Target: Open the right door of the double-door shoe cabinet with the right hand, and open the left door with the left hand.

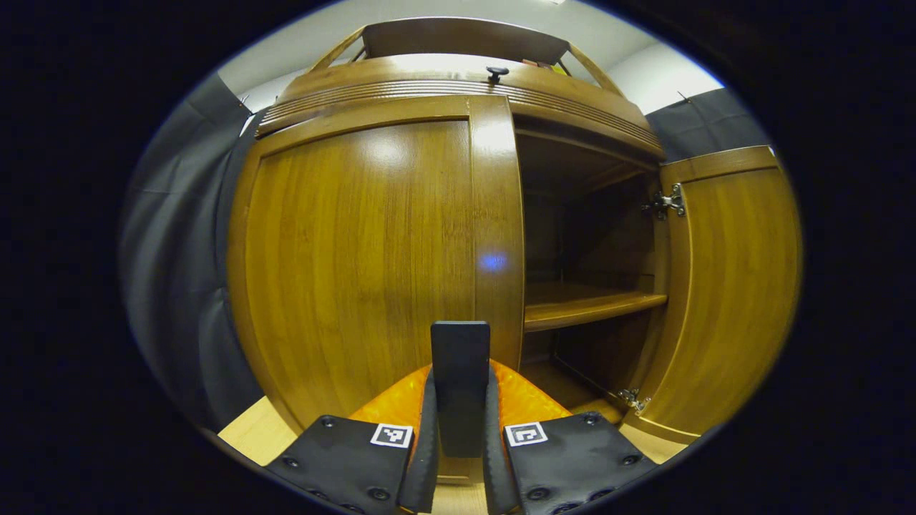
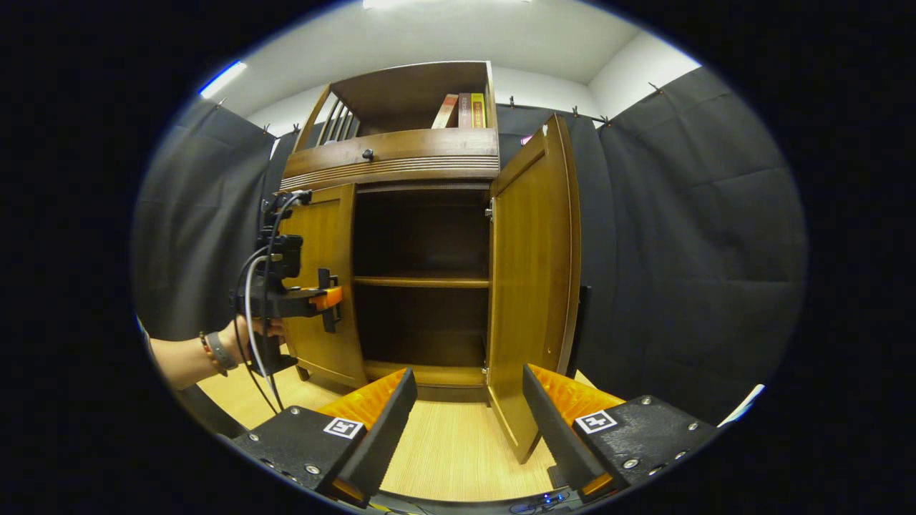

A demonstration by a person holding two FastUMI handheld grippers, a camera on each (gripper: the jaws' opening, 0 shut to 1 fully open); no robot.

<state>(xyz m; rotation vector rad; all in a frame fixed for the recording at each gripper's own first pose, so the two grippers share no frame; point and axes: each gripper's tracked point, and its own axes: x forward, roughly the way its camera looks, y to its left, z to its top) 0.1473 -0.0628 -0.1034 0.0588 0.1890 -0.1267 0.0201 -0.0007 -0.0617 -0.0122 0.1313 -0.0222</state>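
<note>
The wooden shoe cabinet faces me. Its right door stands swung wide open, and a dark handle peeks past its far edge. The left door lies about flush with the front. My left gripper is shut on the left door's dark flat handle, at the door's inner edge. In the right gripper view, that left gripper is held by a hand against the left door. My right gripper is open, holding nothing, back from the cabinet and near the open door's lower edge.
Inside the cabinet is a middle shelf with dark bare space above and below. A drawer with a small knob runs over the doors, and books stand on the top rack. The floor is light wood; black cloth walls surround the cabinet.
</note>
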